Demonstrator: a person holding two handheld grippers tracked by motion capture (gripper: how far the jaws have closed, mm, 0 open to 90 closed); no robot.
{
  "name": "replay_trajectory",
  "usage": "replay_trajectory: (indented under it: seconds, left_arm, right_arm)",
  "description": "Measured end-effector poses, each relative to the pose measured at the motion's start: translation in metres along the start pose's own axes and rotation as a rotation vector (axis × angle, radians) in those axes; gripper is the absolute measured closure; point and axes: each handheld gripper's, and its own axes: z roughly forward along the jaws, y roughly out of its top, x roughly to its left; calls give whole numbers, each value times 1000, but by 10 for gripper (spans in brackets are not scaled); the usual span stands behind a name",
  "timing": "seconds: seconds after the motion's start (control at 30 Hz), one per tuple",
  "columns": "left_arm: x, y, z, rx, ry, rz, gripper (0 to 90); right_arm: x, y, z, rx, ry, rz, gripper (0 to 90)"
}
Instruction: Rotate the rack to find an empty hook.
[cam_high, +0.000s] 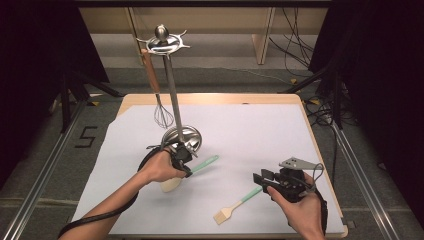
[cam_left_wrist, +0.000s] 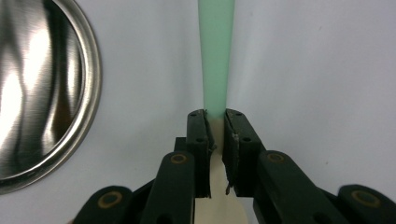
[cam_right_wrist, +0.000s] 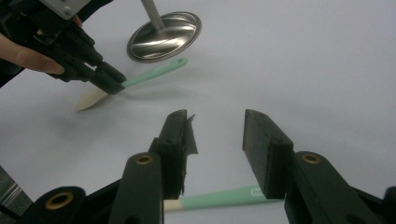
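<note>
Two grippers are working over the pale sheet (cam_high: 240, 135) covering the table, one in each of the person's hands. Nearest the person, the right gripper (cam_right_wrist: 215, 135) is hovering with its jaws spread wide and nothing between them; in the high view it is sitting near the table's front right corner (cam_high: 261, 178), pointing left. Just beneath and beside its jaws, a pastry brush (cam_high: 239, 202) with a mint-green handle is lying flat on the sheet, bristles toward the front edge; in the right gripper view its handle (cam_right_wrist: 219, 197) is crossing under the open jaws, apart from them.

A little farther in, the left gripper (cam_left_wrist: 215, 122) is pinching a spatula (cam_high: 192, 170) where the mint-green handle meets the cream blade, jaws pressed against either side of it. The handle (cam_left_wrist: 215, 51) is stretching straight away from the jaws, and the cream blade (cam_right_wrist: 91, 99) is sticking out on the near side, low over the sheet; whether it is touching the sheet I cannot tell.

Just beyond the left gripper, the round steel base (cam_high: 186, 135) of a utensil stand is resting on the sheet. Farthest back, a wooden-handled whisk (cam_high: 159, 102) is hanging from the rack at the top of the stand (cam_high: 163, 42).
</note>
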Motion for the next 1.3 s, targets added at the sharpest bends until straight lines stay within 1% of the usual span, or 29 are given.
replay_trajectory:
  seconds: [0.03,0.07,0.13,0.2,0.23,0.27,0.3,0.37,0.43,0.5,0.53,0.57,0.6,0.67,0.7,0.73,0.77,0.83,0.87,0.9,0.93,0.97,1.0,1.03,1.1,1.13,1.17,1.23,1.3]
  left_arm:
    - [-2,-2,-3,-32,1,-21,804]
    - [-4,-4,-5,-77,10,-22,804]
    - [-8,-6,-10,-137,11,-52,803]
    - [-12,-8,-19,-184,27,-35,804]
    - [-15,-8,-23,-229,51,-32,804]
    - [-20,-9,-24,-294,66,-67,804]
    - [-22,-9,-28,-323,70,-65,804]
    - [-28,-8,-33,-395,99,-67,804]
    - [-34,-6,-38,-435,92,-68,803]
    - [-40,-3,-41,-479,110,-50,803]
    - [-44,-2,-42,-489,104,-63,803]
    - [-47,-1,-43,-498,102,-71,803]
    - [-49,1,-44,-514,102,-76,803]
    - [-52,3,-46,-523,114,-63,802]
    - [-54,3,-46,-536,111,-77,802]
    - [-54,3,-47,-532,122,-66,802]
    - [-55,4,-47,-536,121,-65,802]
    - [-57,4,-48,-558,124,-71,802]
    - [-57,5,-49,-553,129,-62,802]
    - [-57,5,-50,-555,133,-63,802]
    - [-58,6,-50,-555,136,-65,802]
    - [-58,6,-50,-558,135,-54,802]
    - [-60,7,-51,-554,136,-53,802]
    - [-60,7,-52,-546,137,-44,802]
    - [-64,9,-51,-565,133,-44,802]
    - [-65,9,-52,-554,133,-39,801]
    - [-65,10,-51,-568,129,-36,801]
    - [-65,10,-53,-565,132,-25,801]
    - [-67,10,-52,-569,124,-37,801]
  right_arm:
    - [0,1,0,-6,0,-18,608]
    - [3,1,1,-4,18,16,607]
    - [6,5,2,-17,11,-2,605]
    - [12,9,3,-16,26,21,603]
    - [13,12,5,-34,38,1,601]
    - [16,16,6,-37,39,1,601]
    - [19,19,7,-42,43,2,599]
    - [27,27,11,-62,78,0,593]
    - [36,37,16,-100,106,-21,586]
    - [42,47,19,-121,120,-55,585]
    - [50,55,23,-130,133,-54,585]
    - [50,55,23,-130,133,-54,585]
    - [55,62,27,-138,142,-45,586]
    - [56,64,29,-144,138,-45,588]
    - [56,67,32,-154,131,-47,589]
    - [57,68,34,-154,141,-28,591]
    - [55,70,35,-165,135,-46,595]
    - [54,74,39,-173,141,-25,605]
    - [54,74,39,-173,141,-25,605]
    - [57,74,38,-158,142,16,608]
    - [54,76,41,-175,146,-15,610]
    - [54,77,41,-176,142,-24,612]
    - [56,78,43,-184,147,-2,619]
    - [56,78,43,-184,147,-2,619]
    - [56,80,43,-191,163,-10,629]
    - [59,80,43,-185,172,25,639]
    - [58,81,44,-181,139,-11,651]
    - [60,82,43,-175,149,-1,676]
    - [59,83,43,-182,160,-17,719]
